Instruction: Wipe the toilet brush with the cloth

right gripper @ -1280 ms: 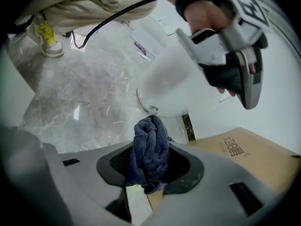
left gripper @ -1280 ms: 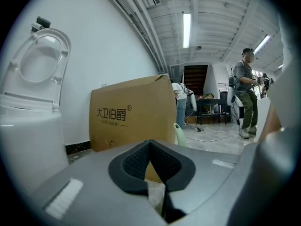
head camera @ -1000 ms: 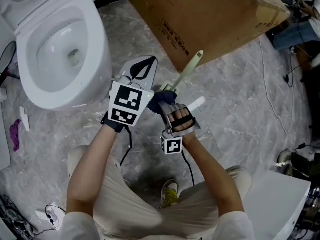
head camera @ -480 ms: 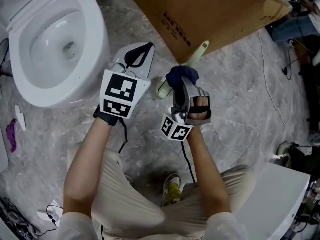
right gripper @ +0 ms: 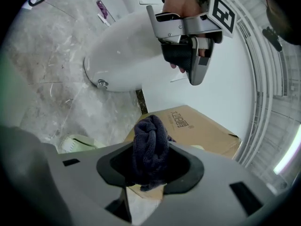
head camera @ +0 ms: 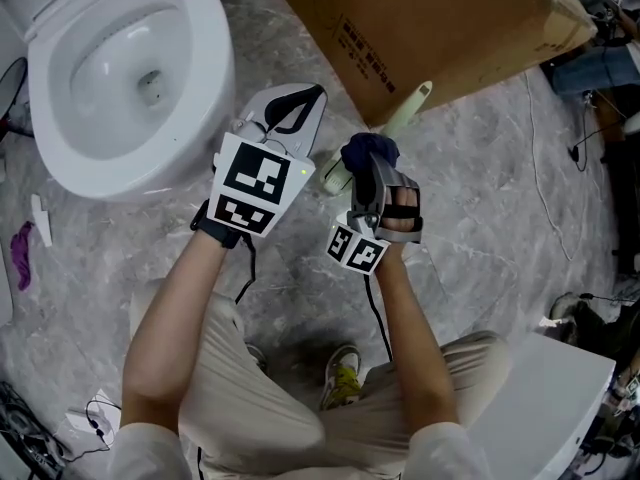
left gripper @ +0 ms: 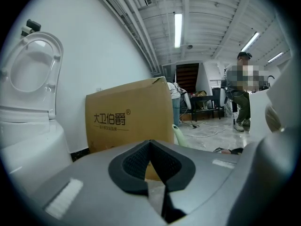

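Note:
My right gripper [head camera: 368,168] is shut on a bunched dark blue cloth [head camera: 368,151], which bulges out past the jaw tips [right gripper: 150,145]. The pale green toilet brush [head camera: 400,113] lies on the marble floor, handle slanting up toward the cardboard box, its head [head camera: 335,176] between the two grippers. In the right gripper view the brush head [right gripper: 75,142] shows low on the left, apart from the cloth. My left gripper [head camera: 303,100] is shut with nothing between its jaws [left gripper: 151,168]; the handle tip [left gripper: 180,134] shows beyond it to the right.
A white toilet [head camera: 130,68] with its seat up stands at the upper left. A large cardboard box [head camera: 440,18] fills the top right. Cables [head camera: 540,168] run over the floor at right. A purple scrap [head camera: 22,256] lies at left, a white box [head camera: 560,398] at lower right.
The right gripper has swung up and to the right with the cloth, away from the brush head it was down against a second ago. The left gripper has barely moved.

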### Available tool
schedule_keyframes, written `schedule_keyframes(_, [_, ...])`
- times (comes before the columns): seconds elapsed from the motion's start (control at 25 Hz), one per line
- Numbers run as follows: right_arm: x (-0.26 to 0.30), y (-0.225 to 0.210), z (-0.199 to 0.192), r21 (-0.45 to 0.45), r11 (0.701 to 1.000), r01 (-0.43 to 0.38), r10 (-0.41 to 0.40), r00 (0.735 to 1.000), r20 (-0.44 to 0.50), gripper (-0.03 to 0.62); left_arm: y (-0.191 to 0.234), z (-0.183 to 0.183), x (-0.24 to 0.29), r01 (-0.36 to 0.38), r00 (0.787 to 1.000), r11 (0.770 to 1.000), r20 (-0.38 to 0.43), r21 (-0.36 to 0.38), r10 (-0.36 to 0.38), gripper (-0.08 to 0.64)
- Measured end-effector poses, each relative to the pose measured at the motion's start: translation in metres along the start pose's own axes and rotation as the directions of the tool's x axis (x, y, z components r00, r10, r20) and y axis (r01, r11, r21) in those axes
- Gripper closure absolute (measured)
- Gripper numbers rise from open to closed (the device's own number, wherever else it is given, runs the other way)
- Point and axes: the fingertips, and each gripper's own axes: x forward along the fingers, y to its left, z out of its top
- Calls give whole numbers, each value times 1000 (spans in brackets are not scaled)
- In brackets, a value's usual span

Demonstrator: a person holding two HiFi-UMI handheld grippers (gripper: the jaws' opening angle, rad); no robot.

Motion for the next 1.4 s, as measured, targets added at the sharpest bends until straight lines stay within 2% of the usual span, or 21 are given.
schedule_keyframes(0.36, [1, 33, -8, 7, 996, -90, 90, 996, -23, 436, 3, 10, -4, -29, 999, 1000, 34, 6, 29, 560])
schedule_keyframes(0.68, [0, 73, -26, 23, 983, -184, 185, 980, -75, 436, 3, 7, -5, -36, 999, 999, 23, 10, 35, 560])
schedule_keyframes(1.4, [4, 116, -22, 10, 960, -279, 279, 959, -53, 434, -1, 3, -8, -29, 1000, 999, -8, 29, 29, 560])
